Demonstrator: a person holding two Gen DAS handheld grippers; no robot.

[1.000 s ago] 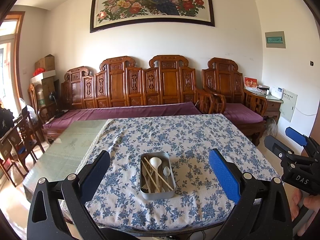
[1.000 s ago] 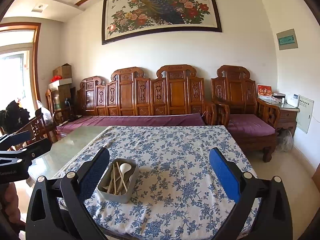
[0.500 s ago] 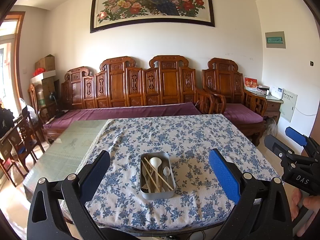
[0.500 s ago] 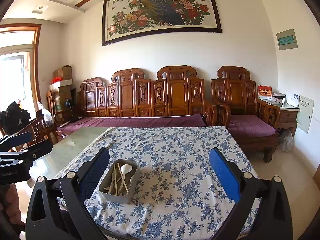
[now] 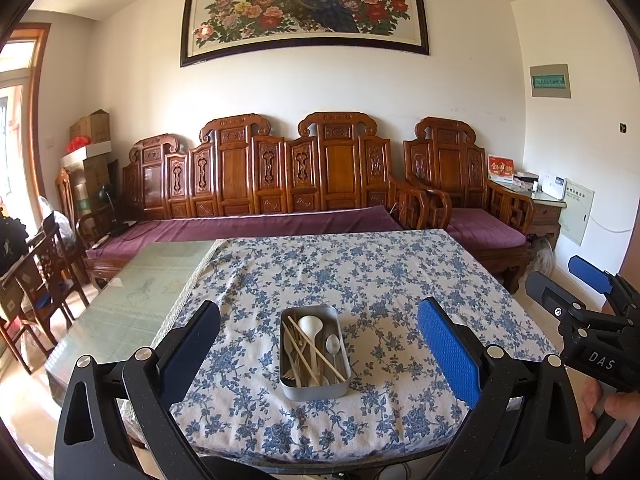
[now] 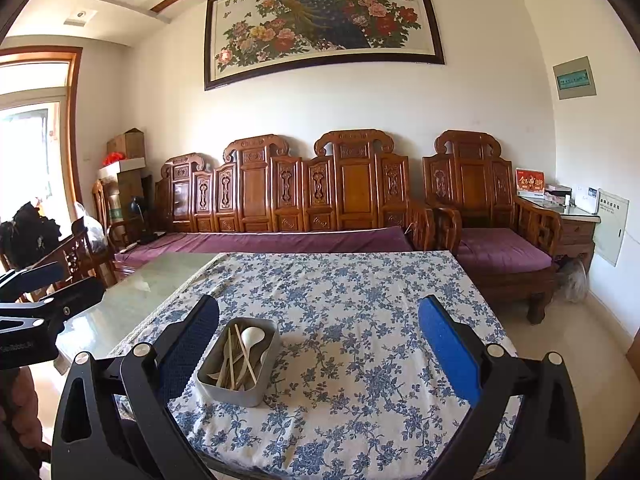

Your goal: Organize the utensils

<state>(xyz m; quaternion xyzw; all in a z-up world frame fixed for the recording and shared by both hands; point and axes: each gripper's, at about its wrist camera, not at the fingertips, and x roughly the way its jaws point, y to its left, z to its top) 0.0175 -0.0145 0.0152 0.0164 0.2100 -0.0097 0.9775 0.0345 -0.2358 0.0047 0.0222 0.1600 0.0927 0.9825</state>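
- On the blue-flowered tablecloth [image 5: 360, 276], near the table's front edge, stands a grey metal tin [image 5: 314, 351]. It holds all the utensils in view: chopsticks [image 5: 308, 350], a white spoon [image 5: 311, 326] and a smaller metal spoon [image 5: 333, 345], lying crossed and not sorted by kind.
- No utensil lies loose on the cloth, which fits either a gathered set or one waiting to be laid out (the pictures do not settle which).
- The left gripper [image 5: 318, 344] hovers short of the table with its fingers spread wide, holding nothing; the tin sits centred between them.
- The right gripper [image 6: 318, 340] is likewise wide and empty, with the tin toward its left finger [image 6: 192, 340].
- Both are held back, probably to keep the tin in clear sight.
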